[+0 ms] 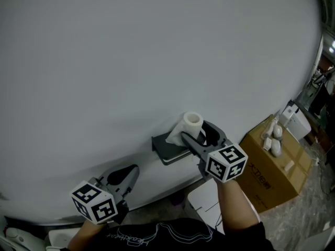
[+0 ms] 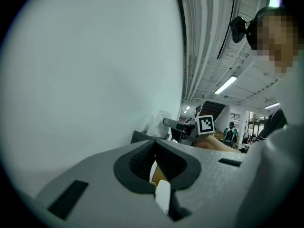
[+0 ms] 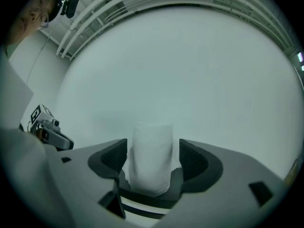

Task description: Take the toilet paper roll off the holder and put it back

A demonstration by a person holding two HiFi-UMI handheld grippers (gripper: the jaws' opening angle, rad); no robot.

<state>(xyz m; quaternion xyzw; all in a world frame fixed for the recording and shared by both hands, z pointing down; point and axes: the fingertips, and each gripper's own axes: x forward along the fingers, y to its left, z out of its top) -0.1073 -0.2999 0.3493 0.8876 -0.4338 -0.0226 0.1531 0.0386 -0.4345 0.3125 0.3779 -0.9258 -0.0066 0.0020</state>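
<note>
Right gripper [image 1: 197, 132] apart around roll [image 3: 152, 156], not gripping; left gripper [image 2: 154, 164] closed, empty. Risk: jaw nudge topples roll off holder [image 1: 166, 149].

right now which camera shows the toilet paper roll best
The right gripper view: the toilet paper roll stands upright between the open jaws of the right gripper, gaps either side. The head view shows it small, from above, at the holder. The left gripper view catches only a white sliver.

holder [image 1: 165, 150] partly behind right tool [image 1: 195, 130], box [image 1: 272, 167] print unreadable
</note>
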